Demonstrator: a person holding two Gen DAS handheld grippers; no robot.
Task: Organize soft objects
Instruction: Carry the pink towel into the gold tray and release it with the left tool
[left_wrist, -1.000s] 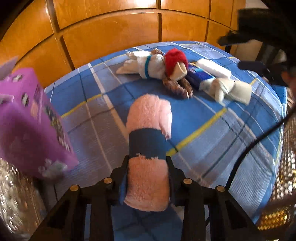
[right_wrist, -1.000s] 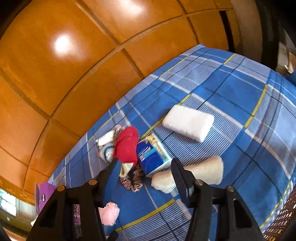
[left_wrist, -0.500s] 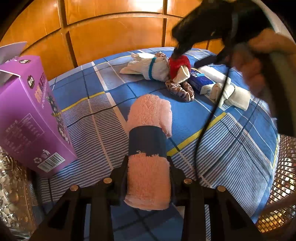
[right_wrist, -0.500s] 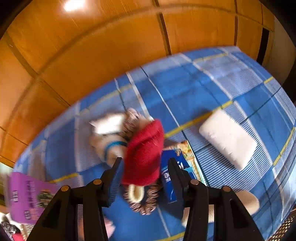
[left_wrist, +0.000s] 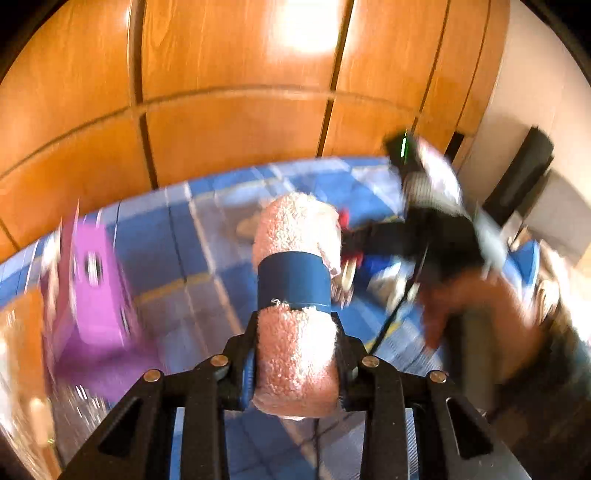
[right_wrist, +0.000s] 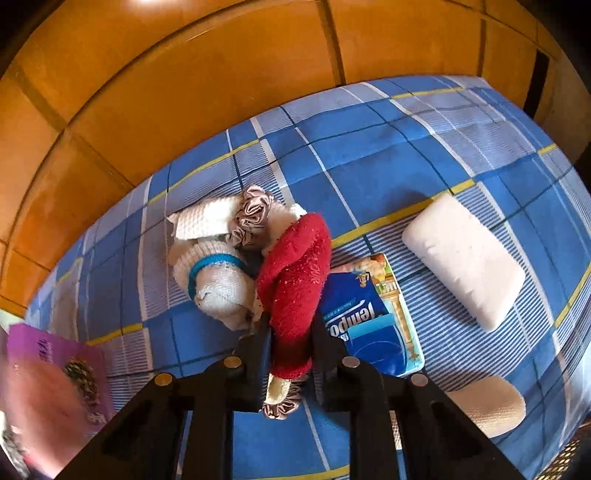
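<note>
My left gripper is shut on a rolled pink towel with a dark blue band, held up above the blue plaid cloth. My right gripper is shut on a red sock that lies in the pile of soft things on the cloth. Beside the sock lie a white rolled sock with a teal stripe, a folded white cloth and a beige satin scrunchie. The right gripper also shows, blurred, in the left wrist view.
A purple box stands at the left; it also shows in the right wrist view. A blue tissue pack, a white pad and a beige rolled cloth lie to the right. Wooden panels stand behind.
My right gripper has come down and shut on the red sock. My left gripper has lifted and tilted up with the pink towel; its view is now blurred.
</note>
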